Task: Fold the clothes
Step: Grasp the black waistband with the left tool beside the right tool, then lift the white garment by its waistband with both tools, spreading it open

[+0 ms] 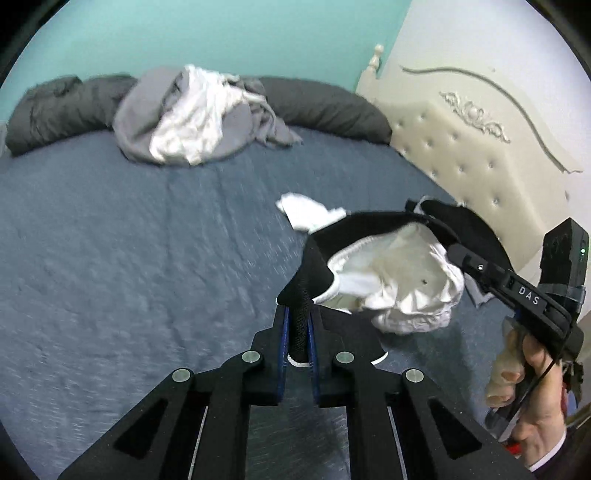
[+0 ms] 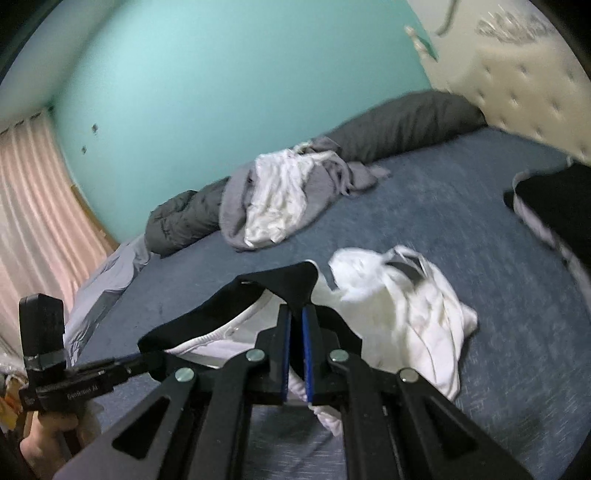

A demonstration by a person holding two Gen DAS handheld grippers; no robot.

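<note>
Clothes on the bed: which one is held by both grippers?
The black-and-white garment: left gripper and right gripper each pinch its black edge. The grey-and-white pile by the pillows and the small white piece lie loose.

I see a blue bedsheet (image 1: 147, 229), dark grey pillows (image 1: 325, 107) along a teal wall (image 1: 221, 33), a cream tufted headboard (image 1: 480, 147), and a pink curtain (image 2: 33, 206).
</note>
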